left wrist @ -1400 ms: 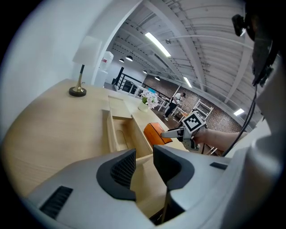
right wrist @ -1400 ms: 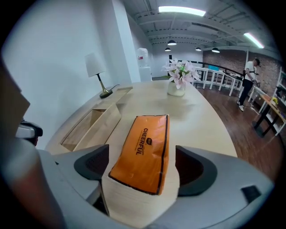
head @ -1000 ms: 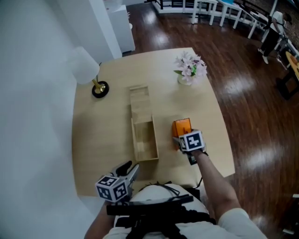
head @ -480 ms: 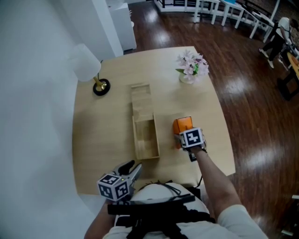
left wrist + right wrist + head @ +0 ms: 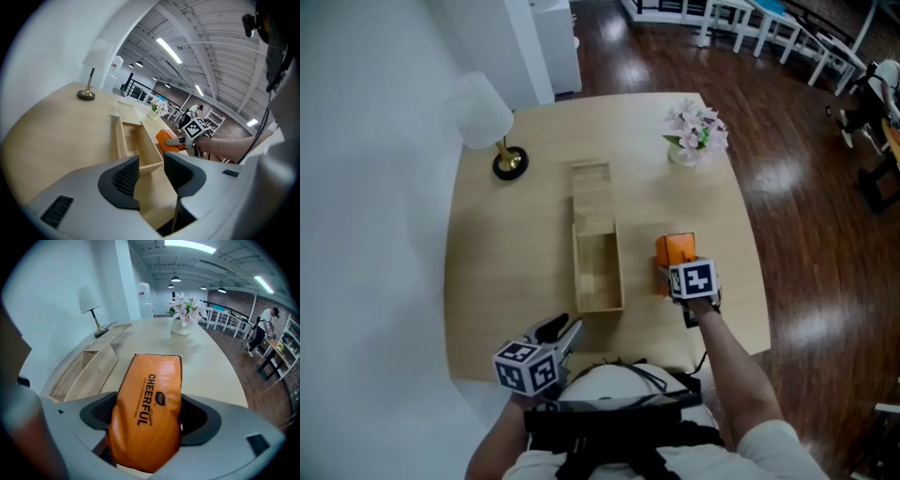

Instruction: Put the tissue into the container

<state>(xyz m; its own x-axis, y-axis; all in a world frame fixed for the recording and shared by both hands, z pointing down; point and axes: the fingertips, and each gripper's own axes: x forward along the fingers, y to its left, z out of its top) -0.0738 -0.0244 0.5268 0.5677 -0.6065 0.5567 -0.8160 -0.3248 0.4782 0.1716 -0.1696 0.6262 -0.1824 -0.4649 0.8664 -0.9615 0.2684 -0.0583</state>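
An orange tissue pack [image 5: 675, 249] lies on the table to the right of the open wooden container [image 5: 577, 272]. My right gripper [image 5: 672, 273] stands over the pack's near end. Its jaws have just been closing, and both pads now press on the sides of the pack [image 5: 147, 399]. The container [image 5: 84, 366] shows to the left in the right gripper view, with nothing inside it. My left gripper [image 5: 562, 332] hovers at the table's near edge, open, nothing between its fingers. It faces the container [image 5: 121, 140] and the pack [image 5: 165, 138].
The container's wooden lid [image 5: 590, 192] lies flat just beyond it. A white lamp [image 5: 486, 117] stands at the far left and a vase of flowers [image 5: 698, 131] at the far right. The table's right edge [image 5: 759, 281] is close to my right hand.
The head view has shifted a little. Both grippers and the pack keep their places beside the container.
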